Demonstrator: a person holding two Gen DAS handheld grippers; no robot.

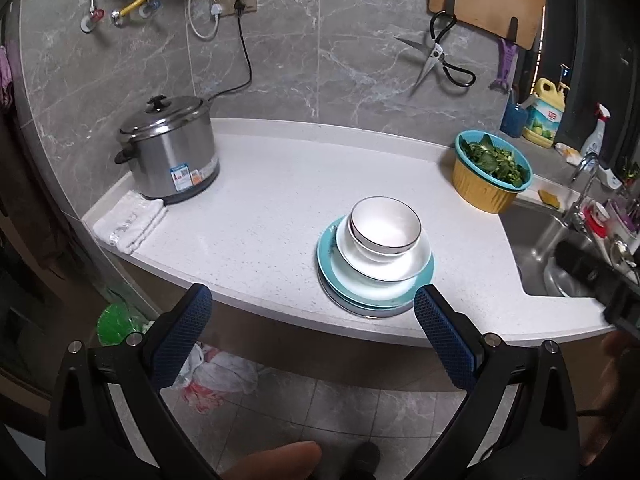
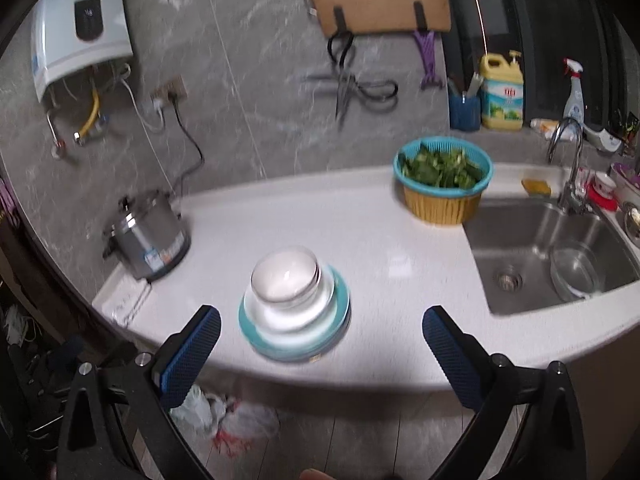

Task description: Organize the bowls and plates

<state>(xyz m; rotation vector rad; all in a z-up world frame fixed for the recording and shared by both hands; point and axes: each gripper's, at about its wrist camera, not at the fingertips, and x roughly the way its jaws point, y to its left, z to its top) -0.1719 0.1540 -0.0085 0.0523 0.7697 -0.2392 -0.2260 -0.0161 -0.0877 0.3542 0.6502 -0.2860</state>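
Note:
A stack of dishes stands near the front edge of the white counter (image 1: 260, 200): a teal plate (image 1: 332, 276) at the bottom, a white plate (image 1: 404, 268) on it, and a white bowl with a dark rim (image 1: 386, 224) on top. The right wrist view, blurred, shows the same bowl (image 2: 286, 276) and teal plate (image 2: 340, 304). My left gripper (image 1: 314, 306) hangs open in front of the counter edge, below and left of the stack, holding nothing. My right gripper (image 2: 322, 328) is open too, just in front of the stack, and holds nothing.
A steel rice cooker (image 1: 170, 152) and a folded white cloth (image 1: 132, 224) sit at the counter's left end. A teal colander of greens in a yellow basin (image 1: 490, 170) stands by the sink (image 2: 540, 248), which holds a glass bowl (image 2: 576, 270). Plastic bags (image 1: 216, 372) lie on the floor.

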